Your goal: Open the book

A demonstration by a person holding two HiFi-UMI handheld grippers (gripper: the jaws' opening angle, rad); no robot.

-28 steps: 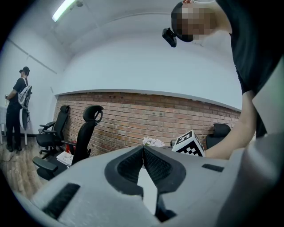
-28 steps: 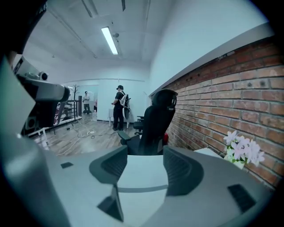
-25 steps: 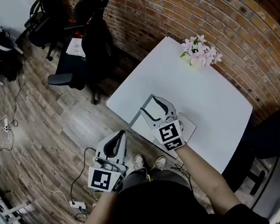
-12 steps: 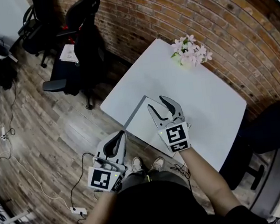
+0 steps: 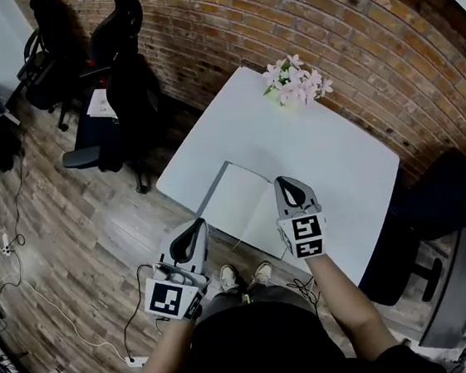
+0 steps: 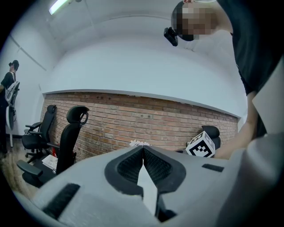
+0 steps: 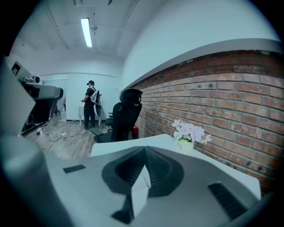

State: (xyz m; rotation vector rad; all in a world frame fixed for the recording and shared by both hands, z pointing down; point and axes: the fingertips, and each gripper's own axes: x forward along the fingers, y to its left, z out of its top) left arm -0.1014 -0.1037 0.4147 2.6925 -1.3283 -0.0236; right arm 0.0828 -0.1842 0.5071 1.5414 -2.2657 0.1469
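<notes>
The open white-paged book (image 5: 248,207) lies at the white rectangular table's (image 5: 337,149) near edge. The right gripper (image 5: 287,185), clenched and empty, hovers over its right page. The left gripper (image 5: 193,230), likewise clenched and empty, hangs off the table. A pot of pink flowers (image 5: 292,81) stands at the far corner.

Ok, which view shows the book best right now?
The head view: the book lies open, pages up, at the near edge of the table, seen from above. Neither gripper view shows it.
</notes>
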